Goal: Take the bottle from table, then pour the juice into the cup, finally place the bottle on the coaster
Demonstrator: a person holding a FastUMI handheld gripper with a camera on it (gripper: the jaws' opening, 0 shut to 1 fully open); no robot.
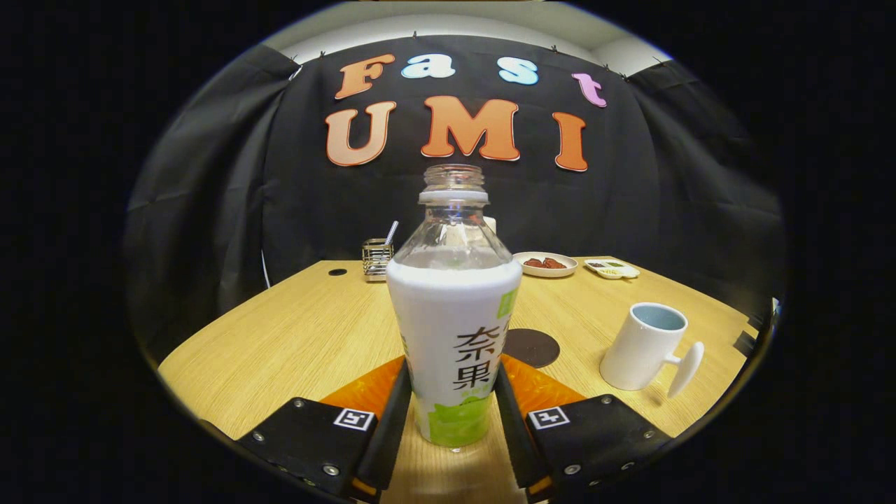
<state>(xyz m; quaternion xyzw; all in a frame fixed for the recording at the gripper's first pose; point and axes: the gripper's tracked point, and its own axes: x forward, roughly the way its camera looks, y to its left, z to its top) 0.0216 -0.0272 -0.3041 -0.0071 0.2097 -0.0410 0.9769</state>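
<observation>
An uncapped clear bottle (455, 315) with a white and green label stands upright between my fingers, its base at or just above the wooden table (294, 336); I cannot tell whether it touches. My gripper (451, 381) is shut on the bottle's lower body, one finger pressing on each side. Just beyond the right finger a dark round coaster (532, 348) lies flat on the table, partly hidden by the bottle. Further right stands a white cup (644, 346), upright, its handle pointing right and its mouth open upward.
At the table's far edge are a metal mesh holder (376, 259) with a straw, a small dish (546, 264) of red food and a little white tray (611, 269). The black cloth wall rises behind them. Bare wood stretches left of the bottle.
</observation>
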